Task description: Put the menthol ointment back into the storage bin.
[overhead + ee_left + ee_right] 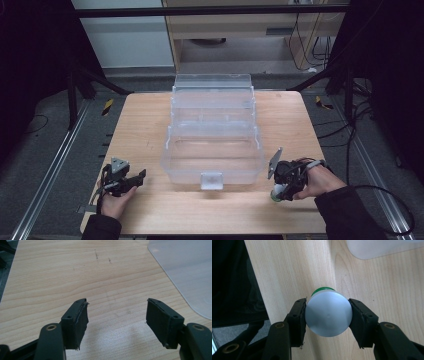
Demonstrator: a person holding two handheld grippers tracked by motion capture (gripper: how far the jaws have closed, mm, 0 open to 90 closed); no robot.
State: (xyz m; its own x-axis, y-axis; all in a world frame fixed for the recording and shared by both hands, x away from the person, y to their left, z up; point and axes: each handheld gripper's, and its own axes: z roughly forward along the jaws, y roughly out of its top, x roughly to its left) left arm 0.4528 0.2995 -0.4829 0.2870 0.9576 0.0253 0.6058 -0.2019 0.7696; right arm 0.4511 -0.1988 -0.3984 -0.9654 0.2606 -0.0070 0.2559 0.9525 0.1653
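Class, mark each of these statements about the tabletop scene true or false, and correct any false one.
1. The right gripper has its jaws closed on a round container with a silver top. True.
2. The left gripper holds a container too. False: its jaws stand apart with nothing between them.
3. The clear plastic box sits in the middle of the wooden table. True.
4. The round container lies inside the clear plastic box. False: it is outside, near the table's front right edge.
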